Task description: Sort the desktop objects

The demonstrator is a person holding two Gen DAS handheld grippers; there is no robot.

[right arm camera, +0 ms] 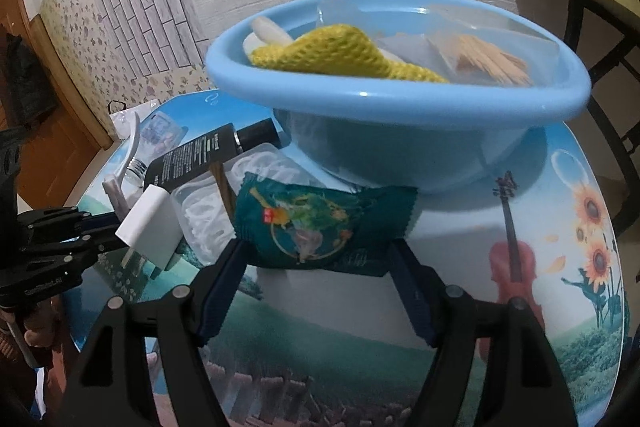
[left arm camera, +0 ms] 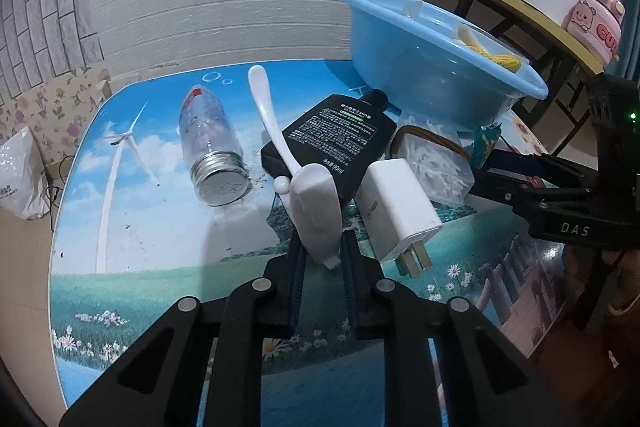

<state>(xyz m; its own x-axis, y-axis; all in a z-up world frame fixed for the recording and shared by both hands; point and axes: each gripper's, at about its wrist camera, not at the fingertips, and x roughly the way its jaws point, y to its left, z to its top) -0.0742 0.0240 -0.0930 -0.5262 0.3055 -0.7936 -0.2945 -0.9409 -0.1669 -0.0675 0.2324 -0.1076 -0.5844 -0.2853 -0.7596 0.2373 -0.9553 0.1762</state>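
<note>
My left gripper [left arm camera: 323, 247] is shut on the handle of a small white hand fan [left arm camera: 314, 211], whose long blade rises over a black bottle [left arm camera: 336, 131]. My right gripper [right arm camera: 318, 253] holds a teal snack packet [right arm camera: 316, 227] by its two ends, just in front of a blue basin [right arm camera: 400, 147]. The packet hangs a little above the table. The basin holds a yellow knitted cloth [right arm camera: 340, 55] and a bag of wooden sticks [right arm camera: 492, 63]. In the left wrist view the right gripper [left arm camera: 516, 171] reaches in from the right, with the teal packet [left arm camera: 486, 143] at its tips.
A white charger plug [left arm camera: 396, 203] lies beside the fan, next to a clear box of white pieces [left arm camera: 436, 163]. A glass jar [left arm camera: 212, 147] lies on its side to the left. The picture-printed table [left arm camera: 140, 287] ends near a brick-pattern wall. A side shelf [left arm camera: 500, 3] carries a kettle and cups.
</note>
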